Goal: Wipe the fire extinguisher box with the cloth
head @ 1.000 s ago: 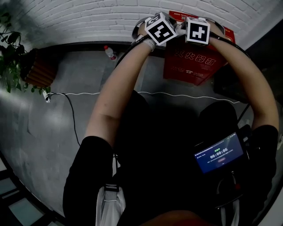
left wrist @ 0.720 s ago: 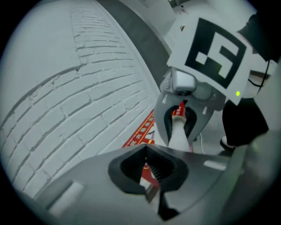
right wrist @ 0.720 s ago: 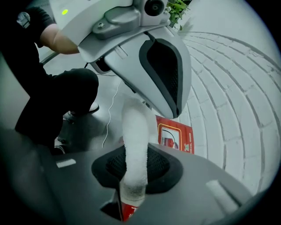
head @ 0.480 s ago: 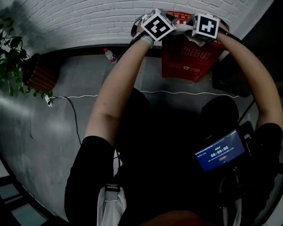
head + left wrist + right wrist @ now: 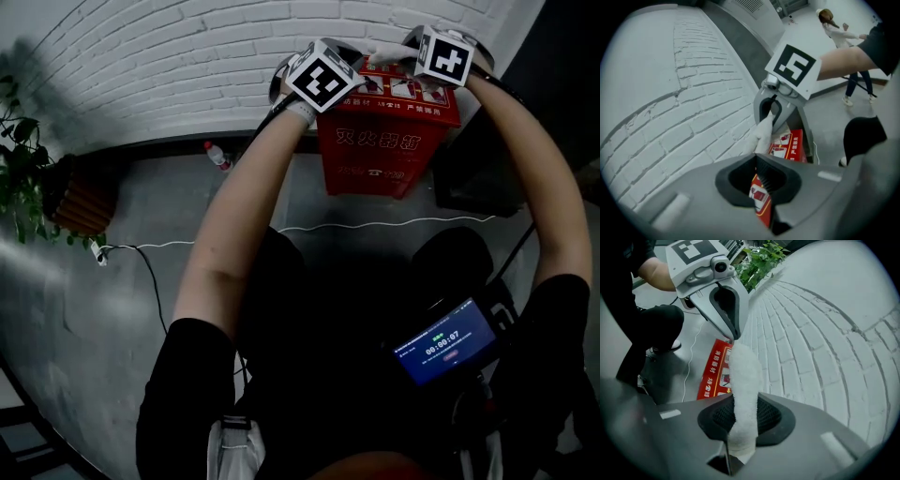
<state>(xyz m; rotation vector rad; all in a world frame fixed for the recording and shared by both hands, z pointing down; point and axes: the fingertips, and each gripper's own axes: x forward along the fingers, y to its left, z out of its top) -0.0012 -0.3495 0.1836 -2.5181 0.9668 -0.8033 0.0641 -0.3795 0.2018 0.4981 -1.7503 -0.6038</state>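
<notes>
Right now ur L gripper [image 5: 756,158] & R gripper [image 5: 737,430] each pinch the cloth [image 5: 743,376], top centre, over the fire extinguisher box [image 5: 384,141].

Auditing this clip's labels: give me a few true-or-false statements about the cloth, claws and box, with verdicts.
1. The left claw and right claw each grip the white fluffy cloth. True.
2. The right claw is open and empty. False: it is shut on the cloth.
3. The red rectangular fire extinguisher box stands by the white brick wall. True.
4. The clear plastic bottle sits on the box. False: it is on the grey floor, left of the box.
</notes>
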